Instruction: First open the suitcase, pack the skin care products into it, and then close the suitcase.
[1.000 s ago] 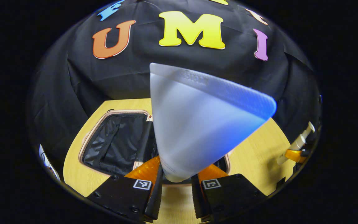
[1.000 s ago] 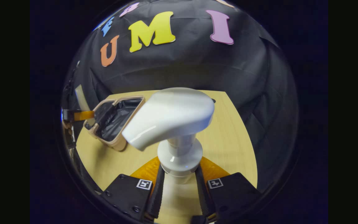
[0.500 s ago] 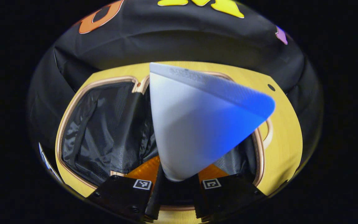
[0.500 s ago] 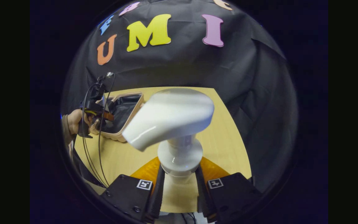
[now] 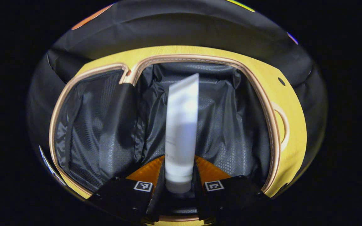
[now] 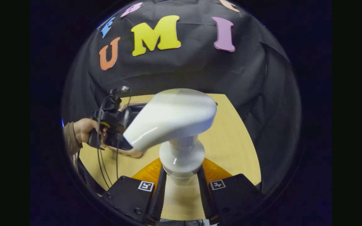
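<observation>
no legible text, faint unreadable print on tube (image 5: 181, 131)

The white tube (image 5: 181, 131), earlier turned broadside in the left hand-held gripper (image 5: 179, 188), now shows edge-on and blurred between its fingers, while the open suitcase (image 5: 264, 103), formerly ahead and to the left, now spreads directly beneath and around that gripper.
</observation>
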`<state>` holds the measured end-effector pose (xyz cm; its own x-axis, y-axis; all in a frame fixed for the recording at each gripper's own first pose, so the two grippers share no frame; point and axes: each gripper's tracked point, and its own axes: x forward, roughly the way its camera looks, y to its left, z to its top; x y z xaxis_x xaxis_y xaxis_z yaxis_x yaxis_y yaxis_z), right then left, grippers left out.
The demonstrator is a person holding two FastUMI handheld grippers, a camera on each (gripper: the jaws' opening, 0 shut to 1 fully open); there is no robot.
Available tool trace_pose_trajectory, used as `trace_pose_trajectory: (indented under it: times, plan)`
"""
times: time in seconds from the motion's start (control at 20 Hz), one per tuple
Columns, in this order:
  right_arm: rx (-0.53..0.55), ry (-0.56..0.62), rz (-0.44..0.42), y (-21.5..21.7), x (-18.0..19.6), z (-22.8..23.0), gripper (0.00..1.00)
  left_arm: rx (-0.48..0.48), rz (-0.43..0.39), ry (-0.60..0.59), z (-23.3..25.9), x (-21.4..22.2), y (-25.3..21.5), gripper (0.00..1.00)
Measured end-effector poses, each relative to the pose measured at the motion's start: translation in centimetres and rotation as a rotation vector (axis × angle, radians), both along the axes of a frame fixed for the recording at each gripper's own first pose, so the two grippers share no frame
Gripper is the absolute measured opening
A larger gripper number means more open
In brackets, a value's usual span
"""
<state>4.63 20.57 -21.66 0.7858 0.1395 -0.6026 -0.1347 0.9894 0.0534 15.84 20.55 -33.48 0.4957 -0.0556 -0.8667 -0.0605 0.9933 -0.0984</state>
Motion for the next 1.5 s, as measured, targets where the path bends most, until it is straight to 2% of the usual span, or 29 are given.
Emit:
trace_pose_trajectory:
  times: [0.15, 0.2, 0.25, 0.3, 0.35, 0.4, 0.45, 0.5, 0.6, 0.65, 0.8, 1.05, 1.25, 1.5]
  plan:
    - [0.011, -0.001, 0.076, 4.5, 2.7, 1.2, 0.47, -0.031, 0.000, -0.023, -0.1, -0.1, -0.1, 0.47]
    - [0.021, 0.002, 0.097, 6.3, 3.8, 1.6, 0.47, -0.057, 0.009, -0.032, 0.1, -0.2, -0.3, 0.54]
    - [0.030, 0.013, 0.120, 8.1, 4.8, 1.8, 0.47, -0.090, 0.015, -0.039, 0.2, -0.6, -0.5, 0.49]
    - [0.032, 0.023, 0.142, 9.7, 5.9, 1.8, 0.47, -0.128, 0.018, -0.048, 0.5, -0.9, -0.9, 0.51]
    - [0.036, 0.029, 0.161, 11.3, 6.9, 1.9, 0.47, -0.156, 0.023, -0.067, 0.8, -1.2, -1.0, 0.55]
    - [0.034, 0.037, 0.182, 12.9, 8.0, 1.8, 0.47, -0.180, 0.029, -0.093, 1.5, -1.5, -1.0, 0.70]
    - [0.027, 0.042, 0.200, 14.3, 9.1, 1.5, 0.47, -0.180, 0.044, -0.125, 2.1, -1.9, -0.7, 0.60]
    - [0.015, 0.055, 0.214, 15.5, 10.0, 1.0, 0.47, -0.182, 0.050, -0.151, 2.5, -2.4, -0.4, 0.66]
    - [-0.005, 0.093, 0.226, 17.3, 11.4, -0.6, 0.47, -0.213, 0.070, -0.198, 4.0, -4.0, 0.2, 0.93]
    - [-0.016, 0.107, 0.231, 18.2, 11.7, -1.5, 0.48, -0.228, 0.081, -0.227, 4.8, -4.9, 0.6, 0.95]
    - [-0.035, 0.187, 0.234, 20.5, 12.2, -5.1, 0.48, -0.199, 0.094, -0.360, 7.4, -7.6, 2.9, 0.96]
    - [-0.044, 0.366, 0.194, 22.0, 10.7, -11.2, 0.48, -0.133, 0.042, -0.694, 13.5, -11.7, 6.3, 0.98]
    - [0.012, 0.368, 0.153, 23.1, 12.3, -11.4, 0.47, -0.117, 0.060, -0.805, 16.6, -15.6, 9.1, 0.98]
    - [0.029, 0.427, 0.074, 23.3, 14.2, -13.5, 0.48, -0.084, 0.093, -0.869, 18.5, -18.6, 11.2, 0.98]
